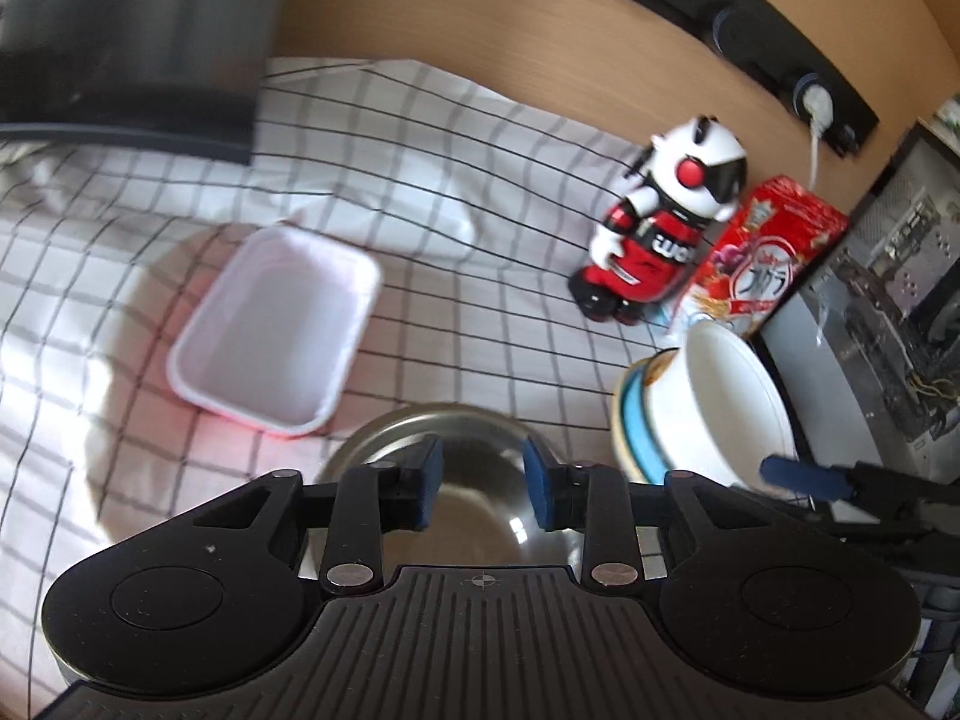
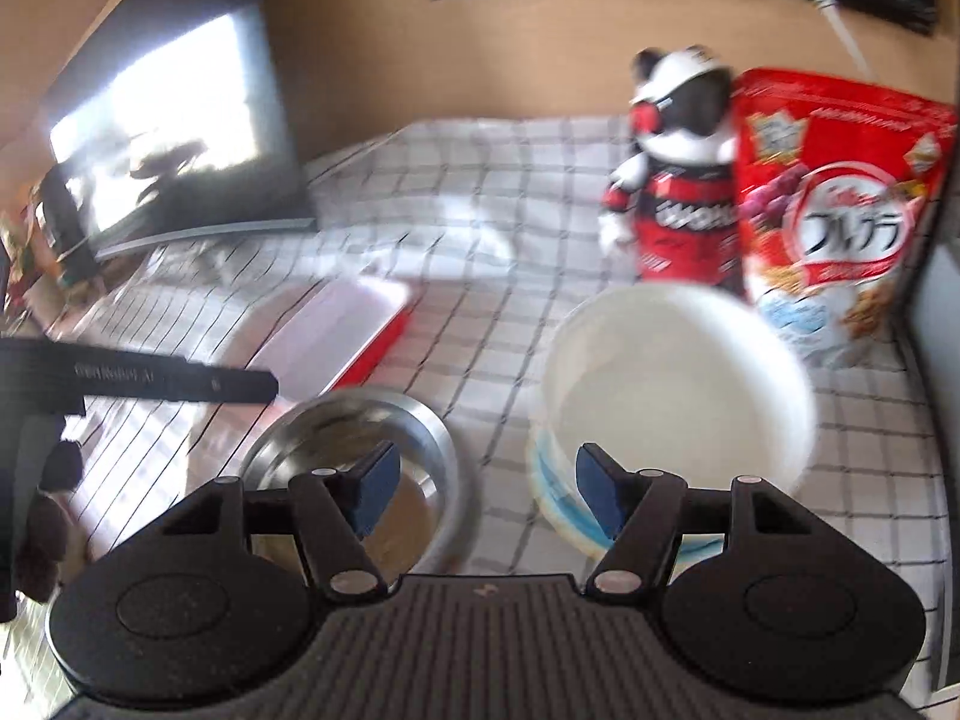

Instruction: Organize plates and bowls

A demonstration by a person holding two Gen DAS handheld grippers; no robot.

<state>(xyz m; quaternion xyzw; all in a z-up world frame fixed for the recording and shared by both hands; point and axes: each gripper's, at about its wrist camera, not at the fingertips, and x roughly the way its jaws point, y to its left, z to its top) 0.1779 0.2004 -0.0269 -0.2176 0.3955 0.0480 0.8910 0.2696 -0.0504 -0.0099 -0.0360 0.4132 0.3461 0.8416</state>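
Note:
A steel bowl point(image 1: 384, 438) sits on the checked cloth right under my left gripper point(image 1: 483, 483), which is open with only the bowl's inside showing between its blue pads. To the right a white bowl point(image 1: 720, 408) leans on a blue-banded bowl point(image 1: 636, 420). A white rectangular dish with red sides point(image 1: 276, 324) lies to the left. My right gripper point(image 2: 487, 495) is open over bare cloth, between the steel bowl point(image 2: 420, 420) and the white bowl point(image 2: 672, 372). Its right pad hangs over the blue-banded bowl point(image 2: 558, 516). The dish point(image 2: 342, 336) lies behind.
A toy robot figure point(image 2: 678, 180) and a red cereal bag point(image 2: 840, 210) stand at the back right against the wooden wall. A dark screen point(image 2: 180, 132) stands at the back left. A computer case point(image 1: 888, 312) borders the right edge.

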